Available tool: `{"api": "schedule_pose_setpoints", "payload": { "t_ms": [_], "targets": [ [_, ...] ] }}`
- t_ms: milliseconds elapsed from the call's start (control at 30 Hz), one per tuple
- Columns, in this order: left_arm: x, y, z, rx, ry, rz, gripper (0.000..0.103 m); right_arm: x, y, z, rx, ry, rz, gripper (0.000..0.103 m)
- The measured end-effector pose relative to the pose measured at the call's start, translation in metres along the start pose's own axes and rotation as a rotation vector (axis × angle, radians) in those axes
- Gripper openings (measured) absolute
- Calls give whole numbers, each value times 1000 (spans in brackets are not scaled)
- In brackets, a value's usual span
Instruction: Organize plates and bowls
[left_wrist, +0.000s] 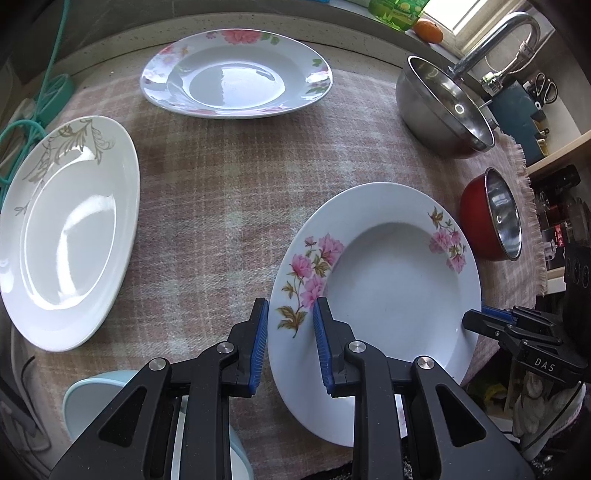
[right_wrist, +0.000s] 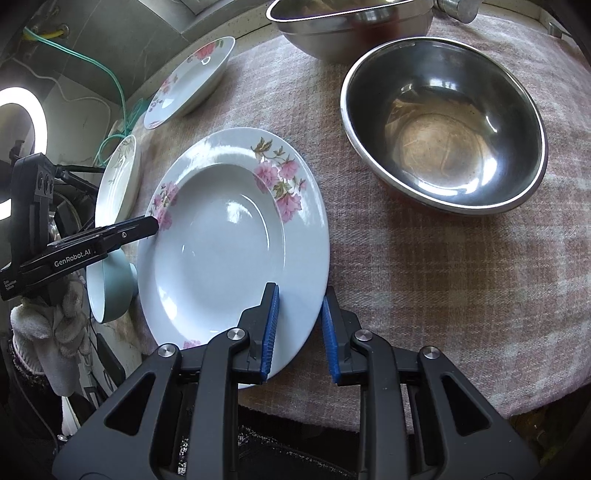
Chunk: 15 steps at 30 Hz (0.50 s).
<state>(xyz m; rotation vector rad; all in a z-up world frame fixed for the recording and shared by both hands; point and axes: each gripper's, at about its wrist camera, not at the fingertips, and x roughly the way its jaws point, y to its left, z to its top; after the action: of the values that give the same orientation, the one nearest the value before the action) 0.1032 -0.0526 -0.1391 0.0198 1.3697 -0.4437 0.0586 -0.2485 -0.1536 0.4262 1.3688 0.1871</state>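
Both tongs are open, each straddling the rim of the deep white plate with pink flowers (left_wrist: 388, 280) — the left tongs (left_wrist: 290, 343) at its flowered edge, the right tongs (right_wrist: 301, 328) at the opposite edge. The plate lies flat on the checked cloth of the desk (left_wrist: 221, 192), lower right in the left view. Judging by this, the step is grasping it; next, both should close on the rim and lift level — toward another plate, probably.

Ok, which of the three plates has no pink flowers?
The plate on the far left: white with a grey-gold leaf pattern. The back plate and the deep plate between both grippers carry pink blossoms.
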Motion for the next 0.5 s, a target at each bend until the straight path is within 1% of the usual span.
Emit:
{"api": "schedule_pose_setpoints", "payload": {
  "t_ms": [400,500],
  "targets": [
    [1,-2,3,15,-1,1,23,-2,-3,-12,-1,15,3,24],
    [0,-5,4,28,-8,15,23,-6,-1,-11,-12,-3,-24,25]
  ]
}}
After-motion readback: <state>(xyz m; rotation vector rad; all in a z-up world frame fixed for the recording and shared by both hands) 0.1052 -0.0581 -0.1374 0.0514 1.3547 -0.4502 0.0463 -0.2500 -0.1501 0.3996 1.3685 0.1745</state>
